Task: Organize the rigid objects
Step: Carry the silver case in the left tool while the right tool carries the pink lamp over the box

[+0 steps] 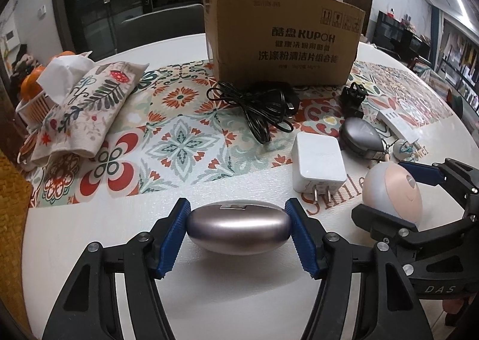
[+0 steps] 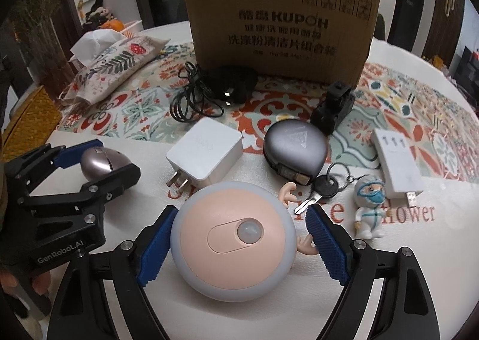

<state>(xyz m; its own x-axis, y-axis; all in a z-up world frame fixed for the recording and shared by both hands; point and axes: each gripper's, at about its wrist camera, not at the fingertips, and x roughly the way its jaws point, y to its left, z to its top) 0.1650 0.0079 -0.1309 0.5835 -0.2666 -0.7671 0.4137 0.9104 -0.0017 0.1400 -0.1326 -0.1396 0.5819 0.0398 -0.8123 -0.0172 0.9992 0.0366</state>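
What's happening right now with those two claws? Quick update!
Left gripper clamped on metallic oval case. Right gripper straddling round pink sensor light, grip unconfirmed. Cardboard box behind; charger, key close by.

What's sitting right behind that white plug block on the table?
Behind the white charger lies a tangled black cable with its adapter, and beyond that stands the cardboard box. The box's front wall hides whatever is inside it.
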